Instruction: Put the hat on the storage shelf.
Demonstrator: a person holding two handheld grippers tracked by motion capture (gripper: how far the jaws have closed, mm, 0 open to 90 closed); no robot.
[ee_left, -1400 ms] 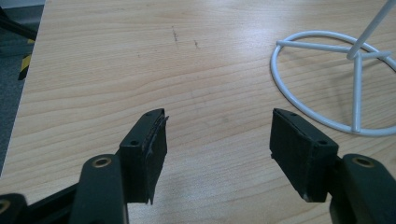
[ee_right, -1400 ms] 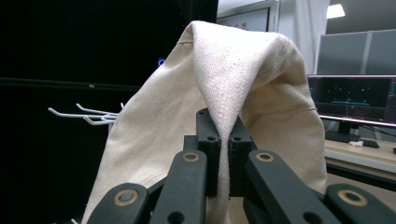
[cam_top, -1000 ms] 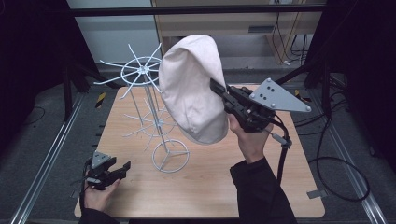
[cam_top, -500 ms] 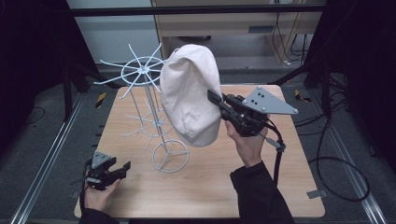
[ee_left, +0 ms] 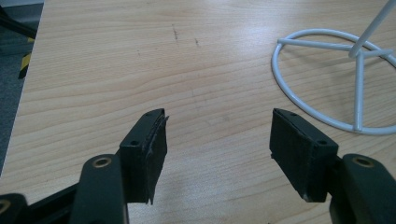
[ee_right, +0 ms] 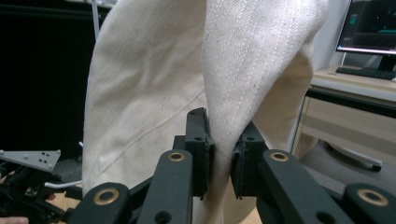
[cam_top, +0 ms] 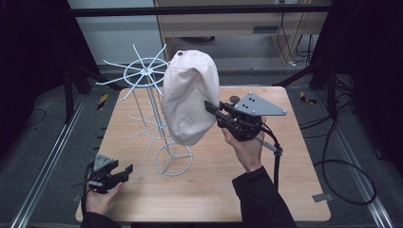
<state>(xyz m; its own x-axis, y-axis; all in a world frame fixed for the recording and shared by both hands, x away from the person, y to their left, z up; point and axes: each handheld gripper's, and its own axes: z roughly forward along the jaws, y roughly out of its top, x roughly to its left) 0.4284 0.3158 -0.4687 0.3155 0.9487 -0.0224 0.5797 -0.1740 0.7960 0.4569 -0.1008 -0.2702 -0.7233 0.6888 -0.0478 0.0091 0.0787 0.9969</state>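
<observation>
Right gripper view shows the right hand-held gripper (ee_right: 220,154) with a fold of the cream fabric cap (ee_right: 187,84) between its jaws, which have just been opening yet still pinch it. High view, centre: the cap hangs on the white wire rack (cam_top: 147,76) above the wooden counter (cam_top: 285,190). Lower left, the left hand-held gripper (cam_top: 124,171) rests open and empty.

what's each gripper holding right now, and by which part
The right gripper pinches a fold of the cream cap at its lower side edge; its jaws have just been opening slightly. The left gripper is open over the table, holding nothing.
</observation>
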